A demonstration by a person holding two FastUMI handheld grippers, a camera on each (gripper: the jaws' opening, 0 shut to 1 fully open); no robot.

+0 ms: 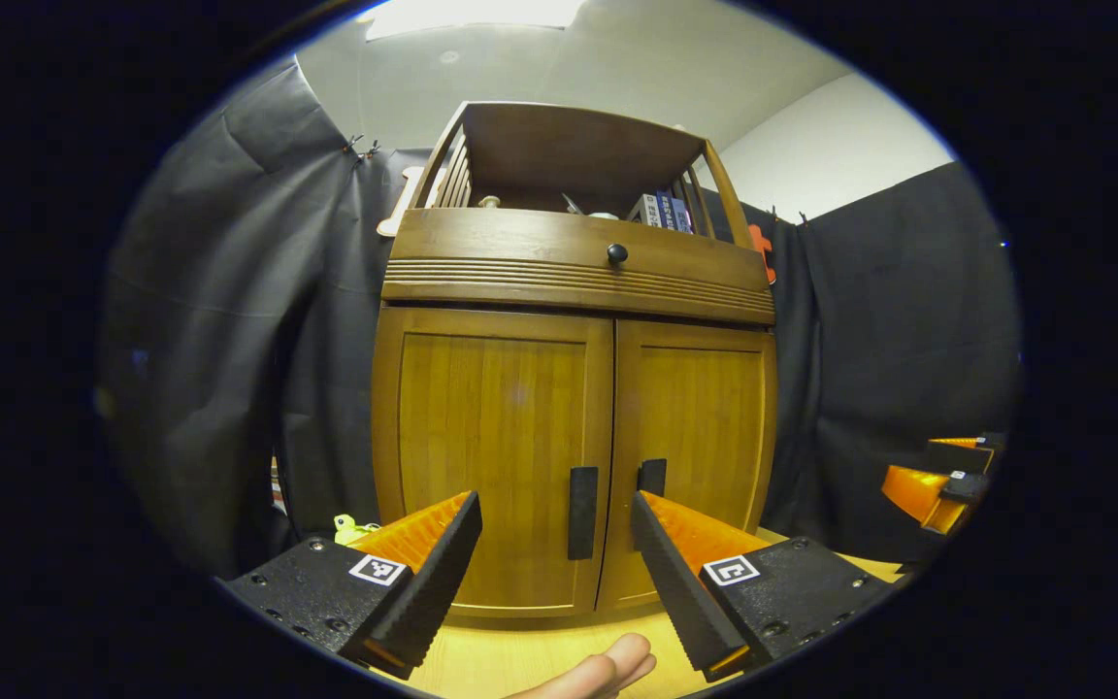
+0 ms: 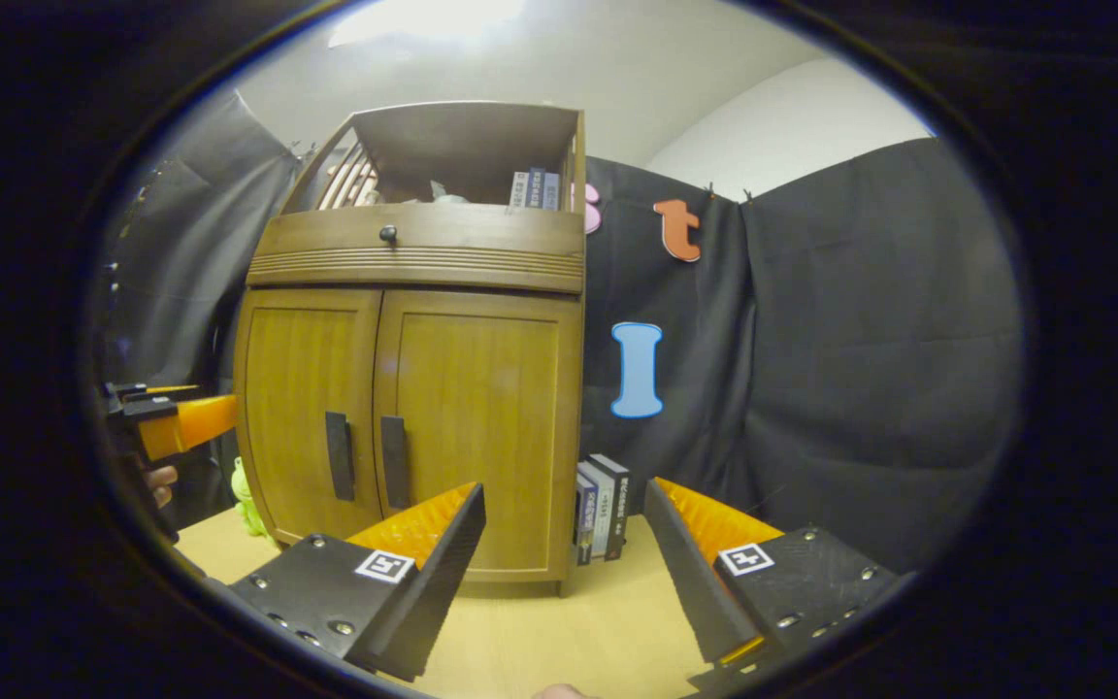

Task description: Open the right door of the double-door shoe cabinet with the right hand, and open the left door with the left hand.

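Shoe cabinet (image 1: 574, 388) stands at table's (image 2: 559, 631) back edge, both doors closed. Left gripper (image 1: 555, 563) and right gripper (image 2: 564, 563) both spread, empty. Right gripper view adds books (image 2: 603, 519) beside cabinet's right side.

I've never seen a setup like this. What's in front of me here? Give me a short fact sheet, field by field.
furniture: brown wooden shoe cabinet on a pale wooden tabletop
doors: left door and right door, both closed
handles: two dark vertical bars, left handle, right handle
left gripper: open, short of the doors
right gripper: open, short of the cabinet
beside cabinet: upright books
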